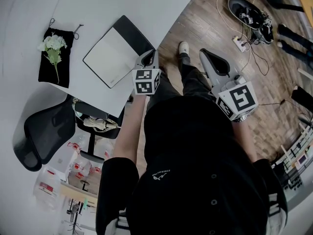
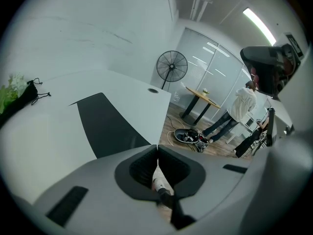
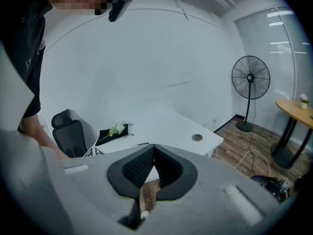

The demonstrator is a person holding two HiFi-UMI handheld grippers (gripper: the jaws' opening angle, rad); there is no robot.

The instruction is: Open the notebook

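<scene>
The notebook (image 1: 110, 53) lies open on the white table (image 1: 146, 4), a blank white page up and its black cover (image 1: 133, 35) spread to the right. In the left gripper view the black cover (image 2: 110, 124) lies just ahead of the jaws. My left gripper (image 1: 147, 58) is at the notebook's near right corner, by the table edge, shut and empty; its jaws (image 2: 157, 148) meet with nothing between them. My right gripper (image 1: 206, 53) is off the table over the wooden floor, shut and empty (image 3: 153, 148).
A black pouch (image 1: 55, 58) with a white flower (image 1: 53, 43) lies on the table's left. A black office chair (image 1: 46, 131) stands near the table. Cables, a power strip and shoes (image 1: 249, 13) lie on the floor. A standing fan (image 2: 171, 67) and a person (image 2: 242, 106) are farther off.
</scene>
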